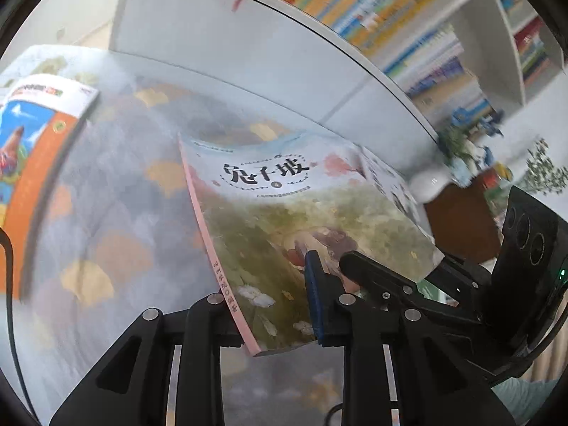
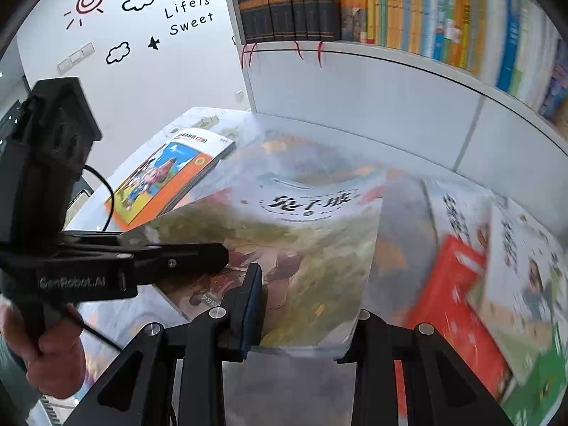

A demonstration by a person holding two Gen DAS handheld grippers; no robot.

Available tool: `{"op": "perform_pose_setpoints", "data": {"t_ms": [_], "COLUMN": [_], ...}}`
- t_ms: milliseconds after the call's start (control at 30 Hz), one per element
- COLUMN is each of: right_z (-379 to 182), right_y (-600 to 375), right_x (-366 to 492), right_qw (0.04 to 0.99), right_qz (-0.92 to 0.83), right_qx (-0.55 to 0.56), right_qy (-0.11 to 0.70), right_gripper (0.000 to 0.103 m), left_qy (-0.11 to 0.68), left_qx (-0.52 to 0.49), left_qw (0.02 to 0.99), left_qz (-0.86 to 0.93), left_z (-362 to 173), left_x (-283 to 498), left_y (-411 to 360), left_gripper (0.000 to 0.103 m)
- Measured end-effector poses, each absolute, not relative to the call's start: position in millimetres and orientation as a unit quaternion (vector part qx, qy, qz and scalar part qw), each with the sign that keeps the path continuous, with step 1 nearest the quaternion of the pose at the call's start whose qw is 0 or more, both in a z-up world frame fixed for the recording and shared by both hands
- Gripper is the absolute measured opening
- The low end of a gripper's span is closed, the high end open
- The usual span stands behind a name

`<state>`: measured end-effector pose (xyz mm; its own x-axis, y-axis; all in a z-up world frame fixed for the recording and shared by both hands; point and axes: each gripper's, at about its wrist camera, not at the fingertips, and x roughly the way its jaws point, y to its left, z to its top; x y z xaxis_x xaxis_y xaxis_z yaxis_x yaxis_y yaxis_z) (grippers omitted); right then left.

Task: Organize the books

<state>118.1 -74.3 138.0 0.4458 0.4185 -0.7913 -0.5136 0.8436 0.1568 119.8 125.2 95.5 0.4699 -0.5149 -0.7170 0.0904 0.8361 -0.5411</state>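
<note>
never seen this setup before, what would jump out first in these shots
A picture book with a green meadow cover is lifted off the patterned table, clamped at its near edge by both the left gripper and the right gripper. Behind it stands a white bookshelf packed with colourful spines. An orange-edged book lies flat at the table's far left, and more books lie on the right.

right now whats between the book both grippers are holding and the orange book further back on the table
Only bare patterned tablecloth. In the right wrist view nothing lies between the held book and the orange book; the left wrist view shows the same bare gap.
</note>
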Motion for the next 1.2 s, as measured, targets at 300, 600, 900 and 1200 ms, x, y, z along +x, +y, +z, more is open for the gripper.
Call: {"op": "perform_pose_setpoints", "data": {"t_ms": [300, 600, 900, 1200], "right_z": [104.4, 61.3, 35.0, 55.7], "right_y": [-51.3, -49.3, -117.1, -306.6], "right_x": [180.0, 180.1, 92.9, -15.2], "right_qw": [0.836, 0.782, 0.743, 0.783], "right_qz": [0.253, 0.247, 0.239, 0.092], "right_qx": [0.004, 0.044, 0.081, 0.204], "right_qy": [0.487, 0.57, 0.62, 0.581], "right_gripper": [0.031, 0.038, 0.039, 0.058], "left_qy": [0.5, 0.526, 0.554, 0.56], "left_qx": [-0.223, -0.25, -0.145, -0.111], "left_qw": [0.821, 0.81, 0.812, 0.749], "left_qz": [-0.163, -0.062, -0.113, -0.335], "left_z": [69.8, 44.2, 66.2, 85.4], "left_x": [172.2, 143.8, 96.2, 86.6], "left_y": [146.4, 199.7, 123.5, -82.5], "left_gripper": [0.022, 0.03, 0.044, 0.071]}}
